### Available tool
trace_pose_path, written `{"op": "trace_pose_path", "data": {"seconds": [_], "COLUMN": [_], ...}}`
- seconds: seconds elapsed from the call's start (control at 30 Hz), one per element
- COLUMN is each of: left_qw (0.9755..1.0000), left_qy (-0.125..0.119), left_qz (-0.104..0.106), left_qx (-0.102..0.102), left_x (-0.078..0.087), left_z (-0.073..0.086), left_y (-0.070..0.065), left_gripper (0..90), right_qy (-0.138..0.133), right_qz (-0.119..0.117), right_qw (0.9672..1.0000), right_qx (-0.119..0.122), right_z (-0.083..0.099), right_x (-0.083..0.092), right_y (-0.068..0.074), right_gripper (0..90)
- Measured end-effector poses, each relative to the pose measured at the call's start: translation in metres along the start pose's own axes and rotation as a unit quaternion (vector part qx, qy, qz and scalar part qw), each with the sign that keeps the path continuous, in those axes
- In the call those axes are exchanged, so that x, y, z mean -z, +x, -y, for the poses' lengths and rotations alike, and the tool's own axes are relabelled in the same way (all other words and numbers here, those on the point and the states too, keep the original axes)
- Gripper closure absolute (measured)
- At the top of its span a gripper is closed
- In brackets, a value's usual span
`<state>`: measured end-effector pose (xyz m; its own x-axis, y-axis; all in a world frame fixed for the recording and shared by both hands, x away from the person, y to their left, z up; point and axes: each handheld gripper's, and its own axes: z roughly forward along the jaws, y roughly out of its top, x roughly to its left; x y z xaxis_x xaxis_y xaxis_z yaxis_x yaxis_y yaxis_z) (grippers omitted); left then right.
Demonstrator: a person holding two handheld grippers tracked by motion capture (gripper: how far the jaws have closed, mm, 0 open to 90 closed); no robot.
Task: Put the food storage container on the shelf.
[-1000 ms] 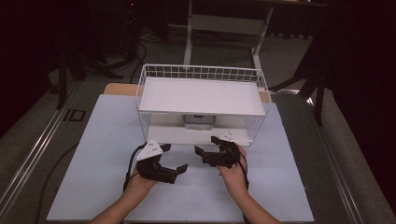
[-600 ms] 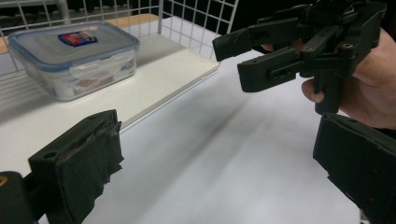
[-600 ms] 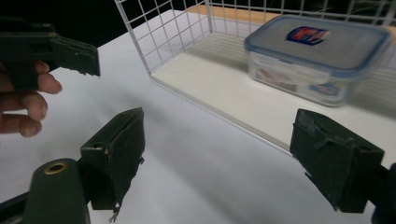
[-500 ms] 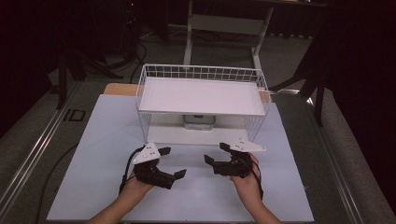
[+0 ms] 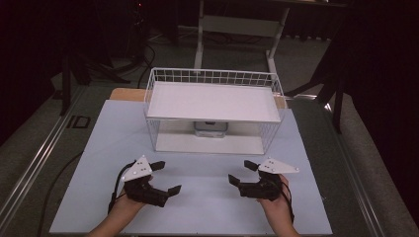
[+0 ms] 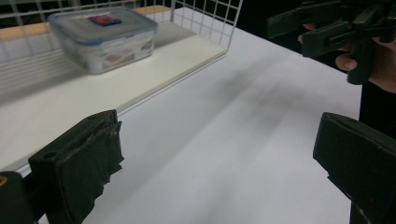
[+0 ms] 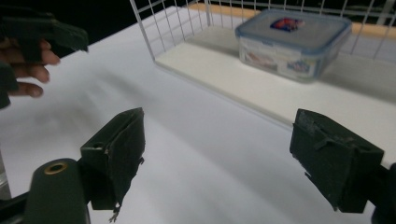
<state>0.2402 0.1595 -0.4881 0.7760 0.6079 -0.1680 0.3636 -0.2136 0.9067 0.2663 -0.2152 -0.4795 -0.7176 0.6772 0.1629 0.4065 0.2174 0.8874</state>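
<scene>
A clear plastic box with a blue lid [image 5: 211, 128] stands on the lower shelf of a white wire rack [image 5: 213, 101] at the back of the table. It appears as the box [image 6: 102, 37] behind the rack's wires and as the box [image 7: 294, 42] on the white shelf board. My left gripper [image 5: 168, 176] hovers open over the white tabletop in front of the rack, holding nothing. My right gripper [image 5: 239, 172] is open and holds nothing too, facing the left one across a gap. The left gripper [image 6: 217, 158] and right gripper [image 7: 224, 151] both have their jaws spread wide.
The white table surface [image 5: 207, 207] lies between the hands and the rack. The rack's upper shelf [image 5: 212, 98] overhangs the box. The other hand's gripper [image 6: 336, 28] shows top right, and the other gripper [image 7: 42, 32] top left. Dark floor and stand legs surround the table.
Both grippers have drawn back toward the person and apart. The right one moved clearly to the right, the left one slightly left. Both stay open.
</scene>
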Motion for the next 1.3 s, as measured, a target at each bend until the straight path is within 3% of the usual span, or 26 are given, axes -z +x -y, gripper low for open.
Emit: {"op": "trace_pose_path", "data": {"seconds": [0.23, 0.6, 1.03, 1.17, 1.23, 1.3], "left_qw": [0.9998, 0.9998, 0.9998, 0.9998, 0.9997, 0.9996], "left_qy": [-0.006, 0.004, -0.001, -0.001, -0.009, -0.009], "left_qz": [-0.010, -0.021, -0.020, -0.020, -0.020, -0.026], "left_qx": [0.014, 0.001, -0.001, 0.004, 0.010, 0.004], "left_x": [0.015, 0.019, 0.020, 0.018, 0.016, 0.016], "left_z": [0.014, 0.029, 0.041, 0.043, 0.042, 0.041], "left_y": [0.004, 0.008, 0.011, 0.012, 0.012, 0.011], "left_gripper": [2.0, 2.1, 2.1, 2.1, 2.1, 2.0], "right_qy": [0.006, 0.001, 0.001, 0.012, 0.018, 0.021], "right_qz": [0.008, 0.029, 0.022, 0.017, 0.016, 0.009], "right_qw": [0.9999, 0.9994, 0.9994, 0.9998, 0.9996, 0.9996], "right_qx": [0.003, 0.017, 0.026, 0.008, 0.016, 0.019], "right_z": [0.011, 0.025, 0.040, 0.044, 0.044, 0.045], "right_x": [0.012, 0.029, 0.028, 0.023, 0.020, 0.018], "right_y": [-0.004, -0.017, -0.031, -0.035, -0.034, -0.033], "right_gripper": [18.1, 18.1, 18.0, 18.0, 18.0, 18.0]}}
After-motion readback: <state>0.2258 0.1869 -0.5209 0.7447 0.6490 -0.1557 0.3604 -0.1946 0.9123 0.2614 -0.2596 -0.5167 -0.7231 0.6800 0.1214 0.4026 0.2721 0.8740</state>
